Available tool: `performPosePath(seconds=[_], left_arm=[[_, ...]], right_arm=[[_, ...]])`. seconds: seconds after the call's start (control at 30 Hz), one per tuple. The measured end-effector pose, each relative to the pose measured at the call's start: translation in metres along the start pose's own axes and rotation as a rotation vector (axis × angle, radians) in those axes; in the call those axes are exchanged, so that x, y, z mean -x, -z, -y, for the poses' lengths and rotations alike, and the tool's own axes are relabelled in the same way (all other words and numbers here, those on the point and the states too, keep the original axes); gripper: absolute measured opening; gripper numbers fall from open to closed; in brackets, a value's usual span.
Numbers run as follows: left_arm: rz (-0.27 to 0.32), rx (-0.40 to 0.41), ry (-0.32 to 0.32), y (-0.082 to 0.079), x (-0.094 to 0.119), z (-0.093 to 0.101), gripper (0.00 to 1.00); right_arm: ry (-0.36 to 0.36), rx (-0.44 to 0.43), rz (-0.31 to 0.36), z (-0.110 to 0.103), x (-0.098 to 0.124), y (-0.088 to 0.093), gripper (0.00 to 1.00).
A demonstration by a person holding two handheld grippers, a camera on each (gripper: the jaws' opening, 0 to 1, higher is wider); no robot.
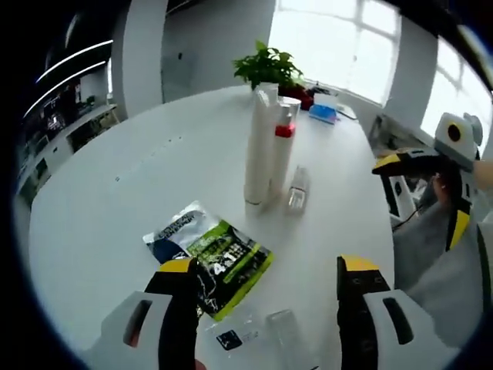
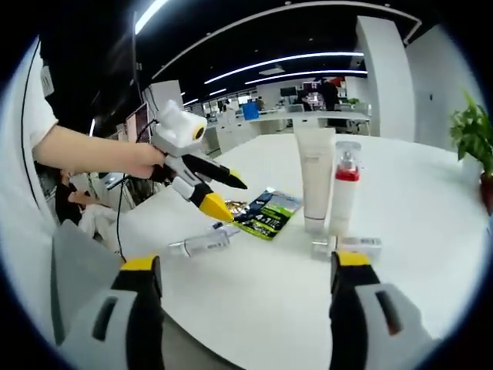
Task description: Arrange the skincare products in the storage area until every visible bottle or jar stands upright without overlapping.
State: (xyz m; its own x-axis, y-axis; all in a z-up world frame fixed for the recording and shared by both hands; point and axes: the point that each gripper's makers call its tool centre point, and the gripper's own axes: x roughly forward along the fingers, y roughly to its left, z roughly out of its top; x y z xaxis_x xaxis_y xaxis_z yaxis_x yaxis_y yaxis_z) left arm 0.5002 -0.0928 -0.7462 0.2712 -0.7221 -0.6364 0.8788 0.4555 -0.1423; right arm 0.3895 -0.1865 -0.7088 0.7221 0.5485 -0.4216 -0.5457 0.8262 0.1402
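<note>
A tall white tube [image 1: 258, 146] [image 2: 314, 177] stands upright on the white round table [image 1: 115, 200]. Beside it, touching or nearly so, stands a clear spray bottle with a red collar [image 1: 283, 154] [image 2: 344, 189]. One small clear bottle [image 1: 297, 191] [image 2: 350, 247] lies flat at their base. Another small clear bottle [image 1: 281, 331] [image 2: 199, 245] lies near the table's front edge, next to a green sachet [image 1: 219, 258] [image 2: 266, 213]. My left gripper [image 1: 267, 281] [image 2: 233, 200] hovers open above that front bottle. My right gripper [image 2: 246, 270] [image 1: 420, 193] is open and empty, off the table's edge.
A potted plant [image 1: 269, 65] [image 2: 474, 131] and a blue box [image 1: 323, 112] sit at the table's far side. A person's arm [image 2: 92, 150] holds the left gripper. Desks and office furniture stand beyond the table.
</note>
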Motion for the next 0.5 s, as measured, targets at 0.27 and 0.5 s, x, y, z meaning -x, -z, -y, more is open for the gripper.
performPosePath(seconds=[0.27, 0.5], left_arm=[[0.018, 0.091, -0.076, 0.03, 0.032, -0.001, 0.74], [0.019, 0.175, -0.148, 0.063, 0.06, -0.003, 0.77]], right_arm=[[-0.009, 0.006, -0.002, -0.001, -0.001, 0.001, 0.91], [-0.022, 0.018, -0.015, -0.004, -0.003, 0.003, 0.91]])
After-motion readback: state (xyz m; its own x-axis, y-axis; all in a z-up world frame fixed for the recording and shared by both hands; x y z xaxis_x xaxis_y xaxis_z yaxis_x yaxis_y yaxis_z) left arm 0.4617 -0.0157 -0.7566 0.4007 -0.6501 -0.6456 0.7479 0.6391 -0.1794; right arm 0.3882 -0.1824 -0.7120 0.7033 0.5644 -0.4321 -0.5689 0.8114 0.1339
